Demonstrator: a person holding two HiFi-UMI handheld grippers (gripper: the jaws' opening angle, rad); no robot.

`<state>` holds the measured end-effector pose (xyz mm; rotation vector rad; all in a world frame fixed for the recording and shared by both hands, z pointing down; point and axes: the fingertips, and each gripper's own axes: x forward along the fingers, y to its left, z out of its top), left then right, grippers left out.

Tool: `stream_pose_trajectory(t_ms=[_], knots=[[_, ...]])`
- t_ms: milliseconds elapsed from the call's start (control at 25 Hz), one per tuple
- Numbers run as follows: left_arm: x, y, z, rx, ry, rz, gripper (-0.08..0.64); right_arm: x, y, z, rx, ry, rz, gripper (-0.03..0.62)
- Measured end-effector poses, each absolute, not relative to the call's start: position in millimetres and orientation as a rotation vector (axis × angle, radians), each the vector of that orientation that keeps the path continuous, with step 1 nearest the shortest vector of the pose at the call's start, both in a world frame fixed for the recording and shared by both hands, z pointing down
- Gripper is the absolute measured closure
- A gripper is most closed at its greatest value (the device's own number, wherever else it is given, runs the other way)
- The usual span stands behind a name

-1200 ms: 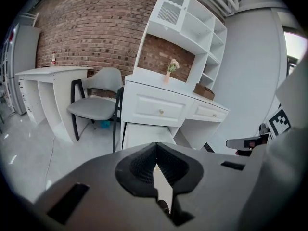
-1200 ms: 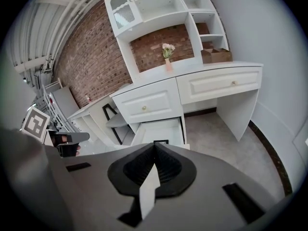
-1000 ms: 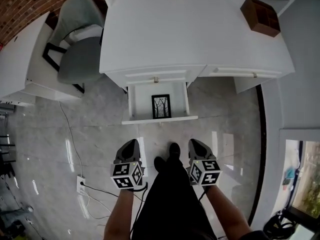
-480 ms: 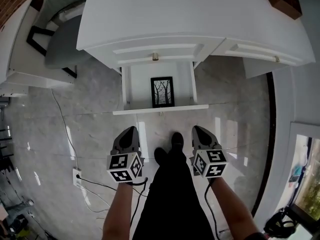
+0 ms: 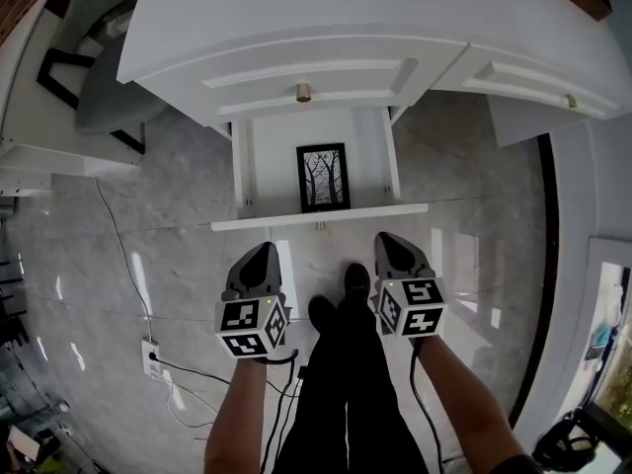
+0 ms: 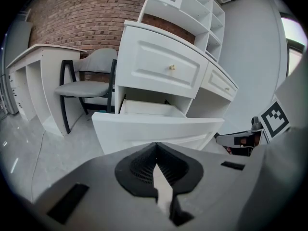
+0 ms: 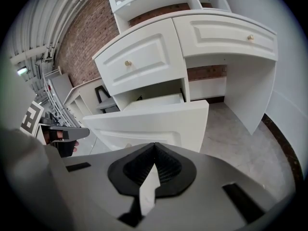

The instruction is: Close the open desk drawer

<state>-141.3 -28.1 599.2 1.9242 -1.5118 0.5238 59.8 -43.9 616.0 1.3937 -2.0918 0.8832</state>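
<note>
Drawer (image 5: pixel 274 171) stands pulled out below the desk (image 5: pixel 296 28) top, low at centre, framed pic (image 5: pixel 323 177) lying flat inside. My L gripper (image 5: pixel 262 258) & R gripper (image 5: pixel 391 244) hang near its front, not touching, either side of the person's legs (image 5: pixel 341 383). Both jaw pairs pressed together, nothing betw them.

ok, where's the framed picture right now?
The framed picture lies flat in the open drawer, centre of the head view, directly below the brass knob.
</note>
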Motion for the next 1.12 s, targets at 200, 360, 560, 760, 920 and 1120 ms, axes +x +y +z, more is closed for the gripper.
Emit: stream_pose_trajectory(t_ms=[200,360,560,760,920,1120], knots=[[-138,-34,613,1.925,-1.523,0.526,0.551,54,-56,625,1.427,-2.097,0.881,0.588],[-138,-41,618,1.898,-1.555,0.481,0.551,49,-65,632,1.434,-2.095,0.857,0.588],[-139,-50,625,1.862,-1.564,0.445,0.551,47,-69,639,1.430,-2.081,0.861,0.588],[-140,-58,626,1.862,-1.566,0.441,0.551,45,-76,642,1.422,-2.083,0.853,0.588],[-140,-60,627,1.869,-1.562,0.449,0.551,44,-82,644,1.423,-2.079,0.853,0.588],[-141,-71,628,1.881,-1.560,0.464,0.551,43,-93,644,1.430,-2.077,0.855,0.588]])
